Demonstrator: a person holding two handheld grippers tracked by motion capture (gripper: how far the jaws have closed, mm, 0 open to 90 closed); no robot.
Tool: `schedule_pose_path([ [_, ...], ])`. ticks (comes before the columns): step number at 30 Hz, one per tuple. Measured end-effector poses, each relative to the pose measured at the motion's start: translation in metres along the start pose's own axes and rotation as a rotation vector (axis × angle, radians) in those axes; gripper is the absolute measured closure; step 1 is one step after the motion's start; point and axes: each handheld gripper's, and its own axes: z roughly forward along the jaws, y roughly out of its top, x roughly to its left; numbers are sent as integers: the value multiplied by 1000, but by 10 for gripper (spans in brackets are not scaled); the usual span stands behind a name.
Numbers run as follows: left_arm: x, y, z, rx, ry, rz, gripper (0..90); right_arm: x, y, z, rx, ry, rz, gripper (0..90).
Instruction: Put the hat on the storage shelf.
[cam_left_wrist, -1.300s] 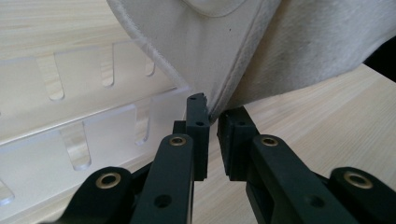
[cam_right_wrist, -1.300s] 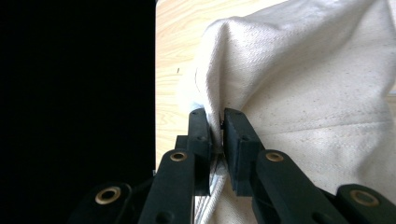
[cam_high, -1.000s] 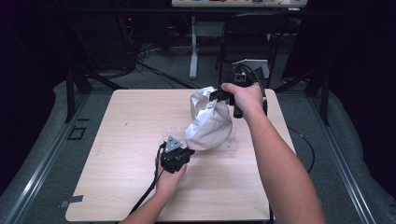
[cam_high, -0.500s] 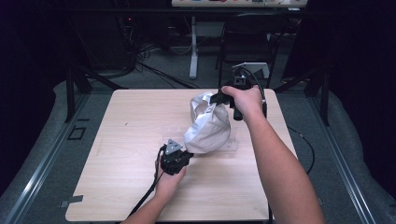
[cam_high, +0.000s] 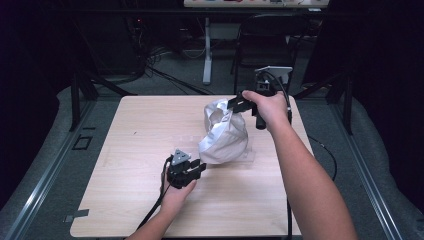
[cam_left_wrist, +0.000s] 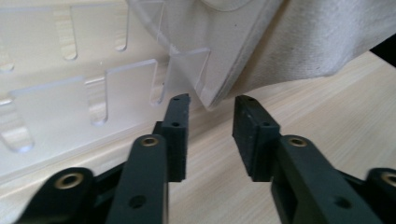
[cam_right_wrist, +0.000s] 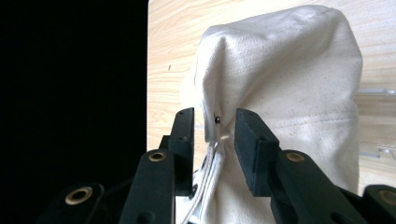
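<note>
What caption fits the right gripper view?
Open jaws of the right gripper straddle a seam of the white cloth bag above a wooden table.

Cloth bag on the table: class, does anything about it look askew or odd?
Yes. The cloth bag stands puffed up over a clear plastic rack, leaning toward the near side. The jaws of both the left gripper and the right gripper have just opened, so nothing grips it.

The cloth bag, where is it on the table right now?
In the high view the cloth bag stands right of the table's centre, over a clear plastic rack, between the left gripper and right gripper.
</note>
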Motion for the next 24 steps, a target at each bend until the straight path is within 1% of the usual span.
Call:
schedule_pose_path([
  [1, 1, 0, -2, -1, 2, -4, 630, 0, -1, -2, -6, -7, -2, 660],
  [4, 4, -1, -9, 16, 2, 3, 596, -2, -4, -7, -4, -14, -21, 643],
  [5, 5, -2, -12, 15, 5, 5, 589, -3, -6, -9, -2, -22, -32, 635],
  [7, 9, -5, -18, 30, 9, 16, 572, -3, -10, -14, -8, -32, -66, 623],
  [9, 14, -7, -24, 47, 20, 22, 554, -4, -15, -19, -4, -49, -88, 618],
  [10, 17, -9, -27, 47, 23, 9, 545, -4, -18, -21, -10, -58, -99, 611],
  [11, 20, -10, -29, 59, 15, -5, 535, -6, -21, -23, -8, -66, -113, 597],
  [13, 26, -13, -34, 63, 7, -47, 523, -10, -28, -26, -13, -78, -128, 584],
  [14, 29, -14, -37, 68, 6, -51, 517, -13, -32, -27, -17, -80, -138, 576],
  [15, 31, -15, -41, 72, 9, -50, 513, -16, -36, -27, -27, -86, -142, 573],
  [16, 33, -17, -44, 75, 20, -44, 510, -19, -40, -28, -16, -102, -157, 566],
  [17, 35, -18, -47, 83, 26, -34, 507, -23, -44, -28, -14, -108, -171, 562],
  [21, 43, -24, -59, 84, 76, 6, 500, -37, -58, -29, -9, -142, -197, 549],
  [22, 45, -26, -62, 90, 78, 1, 499, -42, -61, -29, -13, -146, -199, 545],
  [24, 50, -28, -68, 90, 91, 6, 497, -50, -66, -29, -18, -154, -194, 545],
])
